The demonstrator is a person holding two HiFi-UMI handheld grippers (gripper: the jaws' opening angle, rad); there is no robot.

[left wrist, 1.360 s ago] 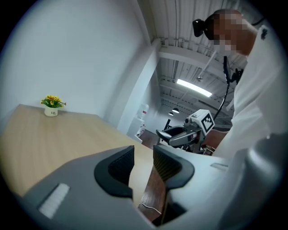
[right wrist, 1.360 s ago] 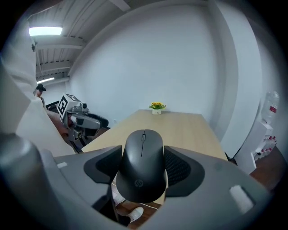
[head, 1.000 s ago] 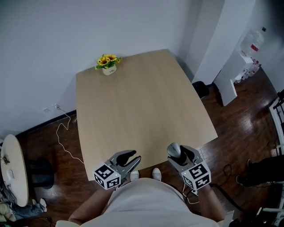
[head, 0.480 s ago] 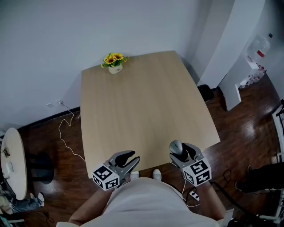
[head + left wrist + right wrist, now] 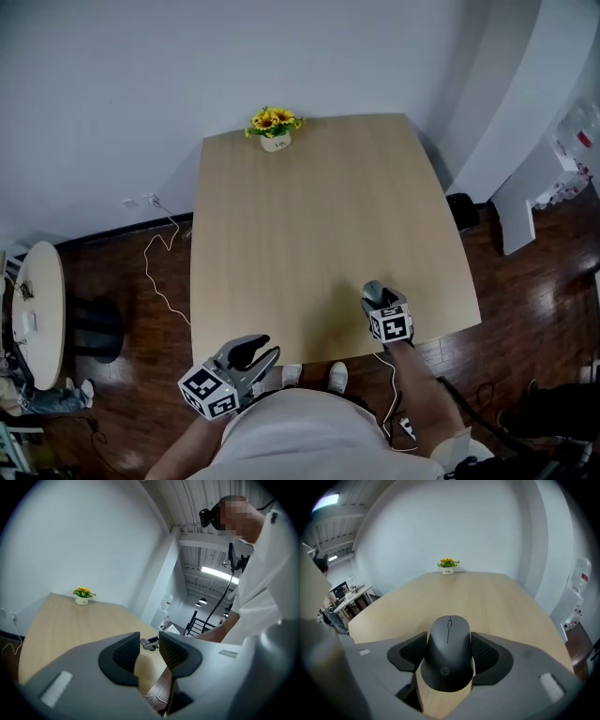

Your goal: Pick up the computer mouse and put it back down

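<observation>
One dark grey computer mouse (image 5: 449, 660) clamped in right gripper (image 5: 449, 641), lengthwise along jaws (nose toward potted yellow flowers (image 5: 448, 565)); left gripper (image 5: 149, 644) parted, empty.

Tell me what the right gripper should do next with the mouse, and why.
Probably ease the mouse down until it sits flat on the table. The right gripper has its jaws shut on the mouse's sides, low over the table's near edge, and whether it touches the wood isn't clear.

Head view: steeply down over table (image 5: 309, 216). Cameras on left gripper (image 5: 261, 351), right gripper (image 5: 377, 298): low, facing shared flower pot (image 5: 448, 565).
</observation>
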